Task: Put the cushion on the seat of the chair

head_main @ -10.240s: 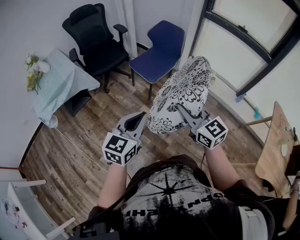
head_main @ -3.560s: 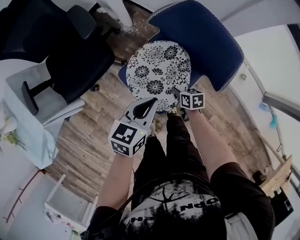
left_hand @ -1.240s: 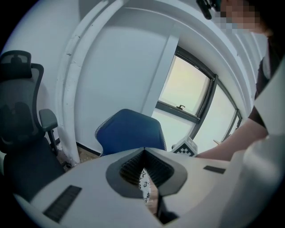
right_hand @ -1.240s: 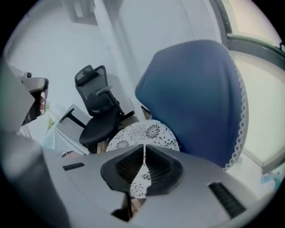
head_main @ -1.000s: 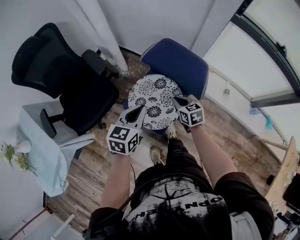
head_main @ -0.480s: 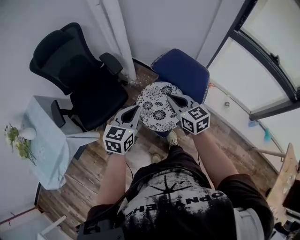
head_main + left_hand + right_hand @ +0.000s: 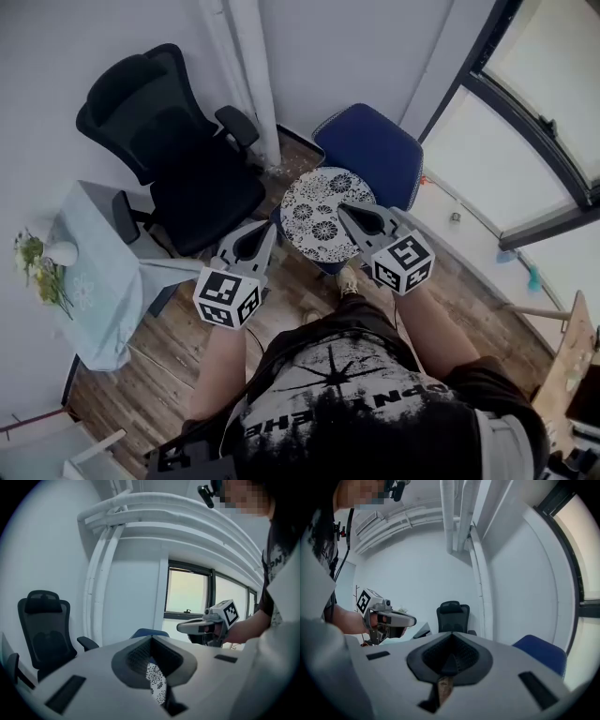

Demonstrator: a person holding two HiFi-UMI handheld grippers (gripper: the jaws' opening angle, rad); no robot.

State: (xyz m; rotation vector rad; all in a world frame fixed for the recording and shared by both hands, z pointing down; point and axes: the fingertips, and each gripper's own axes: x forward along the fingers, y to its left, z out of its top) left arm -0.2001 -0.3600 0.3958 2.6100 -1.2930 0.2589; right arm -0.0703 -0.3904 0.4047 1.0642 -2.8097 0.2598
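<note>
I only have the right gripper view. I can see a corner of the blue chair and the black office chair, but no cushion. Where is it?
Observer: In the head view the cushion lies flat on the seat of the blue chair, in front of its backrest.
Operator: Does the left gripper have hold of it?
Observer: No. The left gripper view shows the left gripper with its jaws together and nothing clamped. The cushion shows only below and beyond them.
Operator: Where is my gripper relative to it?
Observer: In the head view the right gripper points towards the chair, its tip over the cushion's near edge.
</note>
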